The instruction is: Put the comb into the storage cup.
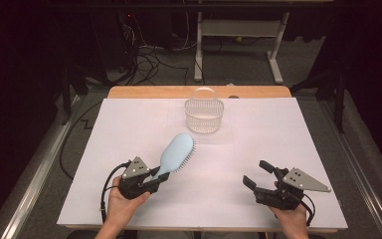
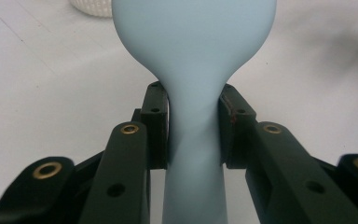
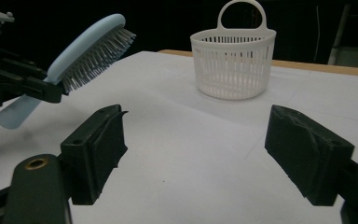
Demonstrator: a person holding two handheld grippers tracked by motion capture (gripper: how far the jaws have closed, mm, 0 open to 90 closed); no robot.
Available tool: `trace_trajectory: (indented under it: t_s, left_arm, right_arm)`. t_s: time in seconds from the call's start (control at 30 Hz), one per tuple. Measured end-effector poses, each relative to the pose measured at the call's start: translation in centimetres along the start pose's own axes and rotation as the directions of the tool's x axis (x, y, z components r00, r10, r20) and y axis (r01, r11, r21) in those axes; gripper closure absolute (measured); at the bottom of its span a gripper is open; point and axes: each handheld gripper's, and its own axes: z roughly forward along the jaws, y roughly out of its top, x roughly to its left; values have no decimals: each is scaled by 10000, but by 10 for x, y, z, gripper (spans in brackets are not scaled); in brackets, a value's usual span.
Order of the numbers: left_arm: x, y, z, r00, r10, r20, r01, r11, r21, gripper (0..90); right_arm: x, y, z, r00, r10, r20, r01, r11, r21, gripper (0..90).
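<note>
left hand-held gripper clamps the handle of the blue hairbrush, lifted over the table short of the white basket. likely light, stiff, smooth plastic; handle is the sensible hold. right hand-held gripper gapes, empty.

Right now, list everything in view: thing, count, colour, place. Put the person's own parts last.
hairbrush: one, light blue, held off the table by its handle, bristles facing right
basket: one, white, slotted, with a loop handle, upright at the far middle of the table
table: one, white sheet over a wooden top
cables: several, dark, on the floor beyond the table
left gripper: one, black, shut on the hairbrush handle, near left
right gripper: one, black, jaws open with nothing between them, near right
hands: two, coming in from the near edge
</note>
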Motion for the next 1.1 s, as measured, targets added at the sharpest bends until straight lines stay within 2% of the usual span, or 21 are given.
trace_trajectory:
  t_s: [0.27, 0.5, 0.7, 1.1]
  left_arm:
    - [-5, 4, 8, 9997, 124, 204, -124, 9999, 13, 687]
    - [-10, 6, 15, 9994, 276, 228, -278, 9996, 109, 688]
    - [-13, 7, 17, 9989, 361, 309, -364, 9993, 82, 687]
    - [-20, 8, 22, 9977, 525, 433, -531, 9985, 130, 688]
  right_arm:
    - [2, 0, 5, 9999, 102, -139, -101, 9999, 38, 212]
    - [6, 0, 16, 9984, 169, -539, -156, 9996, 231, 215]
    - [14, 0, 26, 9966, -10, -826, 42, 9992, 389, 216]
    - [22, 4, 38, 9948, -23, -1015, 58, 9994, 335, 191]
